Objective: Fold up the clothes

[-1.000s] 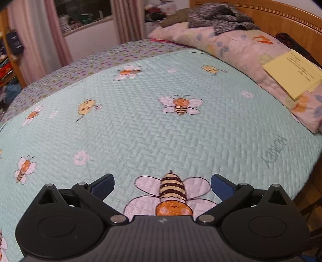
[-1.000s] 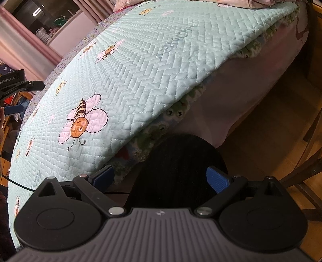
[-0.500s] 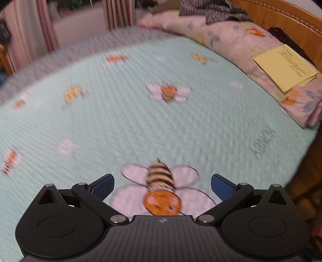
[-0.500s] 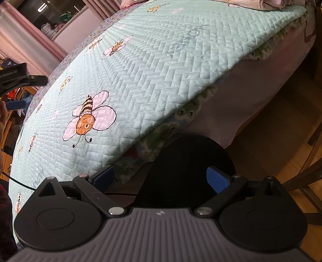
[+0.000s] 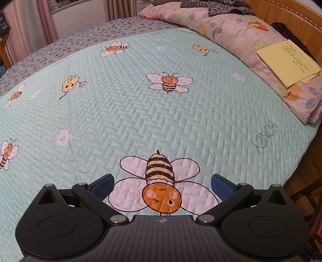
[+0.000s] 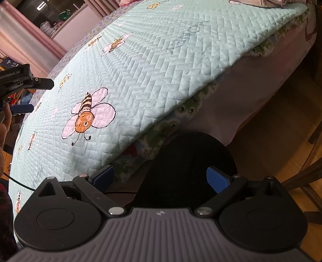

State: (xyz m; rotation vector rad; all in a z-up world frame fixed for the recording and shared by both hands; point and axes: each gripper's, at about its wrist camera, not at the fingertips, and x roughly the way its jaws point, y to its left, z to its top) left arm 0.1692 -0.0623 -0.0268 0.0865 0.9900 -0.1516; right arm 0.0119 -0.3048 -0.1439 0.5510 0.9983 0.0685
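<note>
Above the big bee (image 5: 161, 187) on the bed quilt (image 5: 124, 112), left claw (image 5: 162, 186) hangs wide and empty. Right claw (image 6: 161, 178), also wide, sits off the quilt's near edge over a dark rounded shape (image 6: 191, 161), identity unclear. No garment laid out near the bee; folding not begun, all steps remain.

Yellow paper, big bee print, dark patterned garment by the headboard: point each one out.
yellow paper (image 5: 287, 62), left wrist view, middle of the top sheet.
big bee print (image 5: 160, 171), left wrist view, on its striped body.
dark patterned garment (image 5: 217, 6), left wrist view, middle of the heap on the floral bedding.
</note>
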